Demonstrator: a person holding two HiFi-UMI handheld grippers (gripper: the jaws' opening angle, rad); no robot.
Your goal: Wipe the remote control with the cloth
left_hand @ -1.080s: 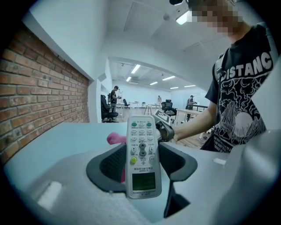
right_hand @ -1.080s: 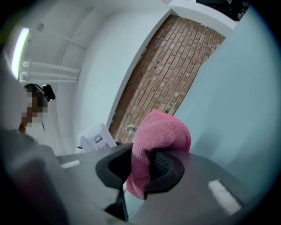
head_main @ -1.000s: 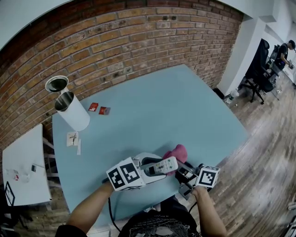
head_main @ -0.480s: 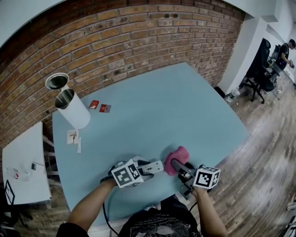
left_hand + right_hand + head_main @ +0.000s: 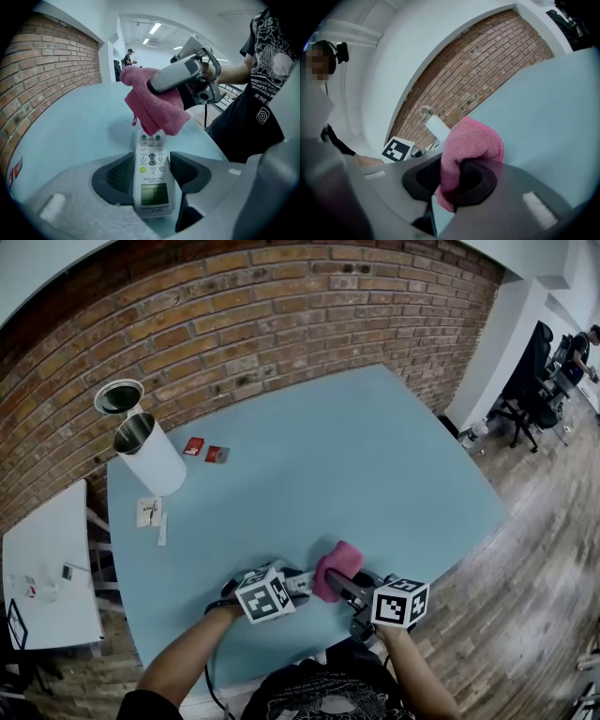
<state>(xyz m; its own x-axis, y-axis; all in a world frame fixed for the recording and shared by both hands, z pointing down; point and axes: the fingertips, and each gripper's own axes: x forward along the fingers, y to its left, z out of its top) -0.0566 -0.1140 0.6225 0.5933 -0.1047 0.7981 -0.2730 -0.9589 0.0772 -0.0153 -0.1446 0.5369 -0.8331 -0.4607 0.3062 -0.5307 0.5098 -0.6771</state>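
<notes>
A white remote control [image 5: 151, 173] with a small screen lies lengthwise between the pads of my left gripper [image 5: 151, 161], its far end low over the blue table [image 5: 375, 465]. Those jaws have just eased slightly wider; both pads still lie against the remote's sides. My right gripper [image 5: 457, 176] is shut on a pink cloth [image 5: 473, 145]. In the left gripper view the cloth [image 5: 154, 105] hangs from the right gripper [image 5: 180, 77] onto the remote's far end. The head view shows the left gripper [image 5: 302, 584] and right gripper [image 5: 342, 585] close together at the near table edge, with the cloth [image 5: 336, 568] between them.
A white cylindrical can [image 5: 148, 460] and a round metal lid [image 5: 118, 397] stand at the table's far left by the brick wall. Two red packets [image 5: 204, 450] and paper slips [image 5: 150, 515] lie near them. A white side table [image 5: 47, 568] stands at the left.
The left gripper has sunk toward the table with the remote. The right gripper has carried the pink cloth leftward up to the remote's end.
</notes>
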